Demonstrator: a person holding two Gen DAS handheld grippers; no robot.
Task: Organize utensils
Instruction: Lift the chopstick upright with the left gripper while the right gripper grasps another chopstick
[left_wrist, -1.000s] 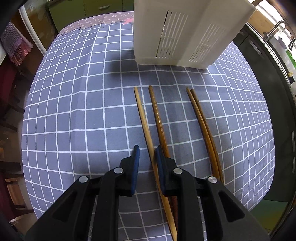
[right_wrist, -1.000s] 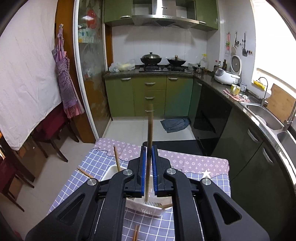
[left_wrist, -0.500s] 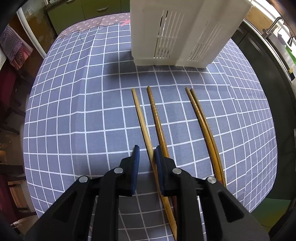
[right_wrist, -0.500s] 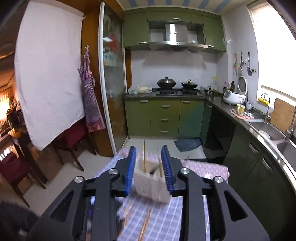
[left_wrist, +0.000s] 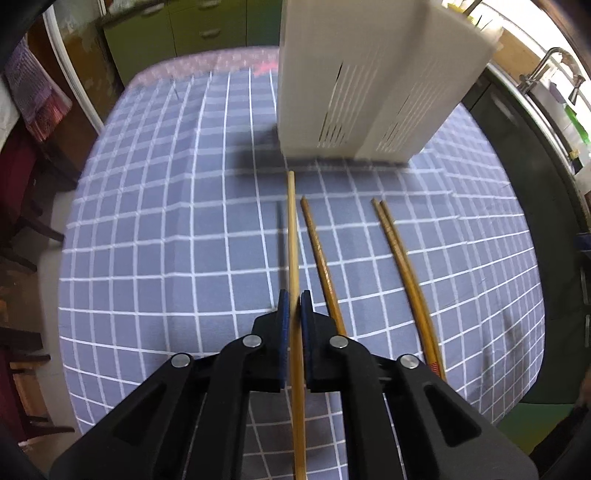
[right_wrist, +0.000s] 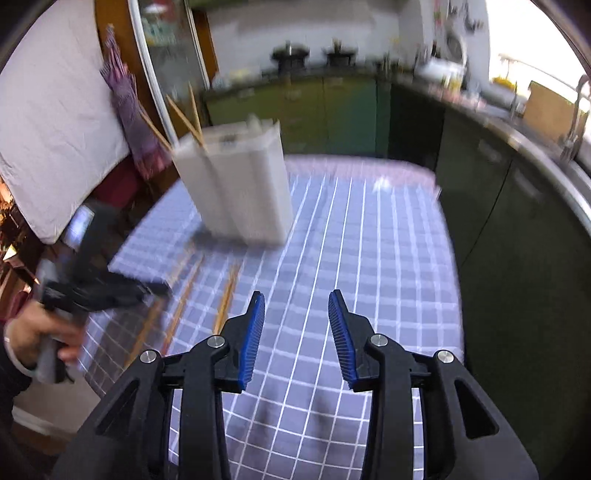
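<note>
Kitchen's pretty smeared for us. On the checked tablecloth (left_wrist: 155, 236), left claw (left_wrist: 294, 306) is clamped on a pale chopstick (left_wrist: 292, 229), its lower end cut off; white holder (left_wrist: 369, 85) ahead. Right claw (right_wrist: 295, 325) gapes, empty.

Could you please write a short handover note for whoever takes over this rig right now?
Left gripper: shut on a light chopstick, its tip lifted off the checked tablecloth.
Right gripper: open, empty, above bare cloth.
White utensil holder: upright at the far side, several chopsticks already inside.
Left to do: three chopsticks on the cloth, one brown single and a pair lying together, plus the held one.
</note>
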